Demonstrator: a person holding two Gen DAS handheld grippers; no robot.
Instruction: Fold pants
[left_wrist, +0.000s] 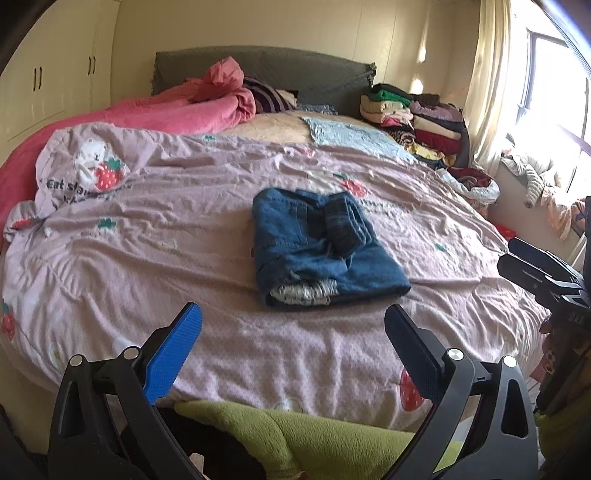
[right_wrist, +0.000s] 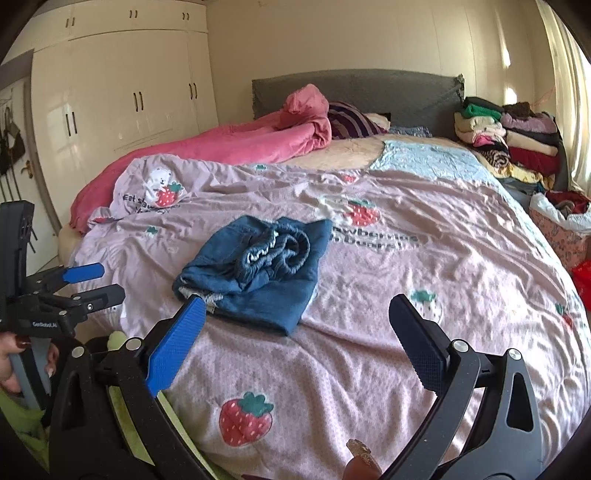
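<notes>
Both grippers — left gripper (left_wrist: 293, 325), right gripper (right_wrist: 297, 319) — gape empty; folded pants (left_wrist: 325, 247) hide their legs.

Each claw is a black frame with silver screws at its pivots, carrying one bright blue ribbed finger (left_wrist: 173, 360) and one black ribbed finger (left_wrist: 413, 356). The left claw (right_wrist: 94, 282) bears small white lettering on its body. The person's hand (right_wrist: 22, 363) has dark red painted nails, and a fuzzy green garment (left_wrist: 314, 439) is worn below.
</notes>
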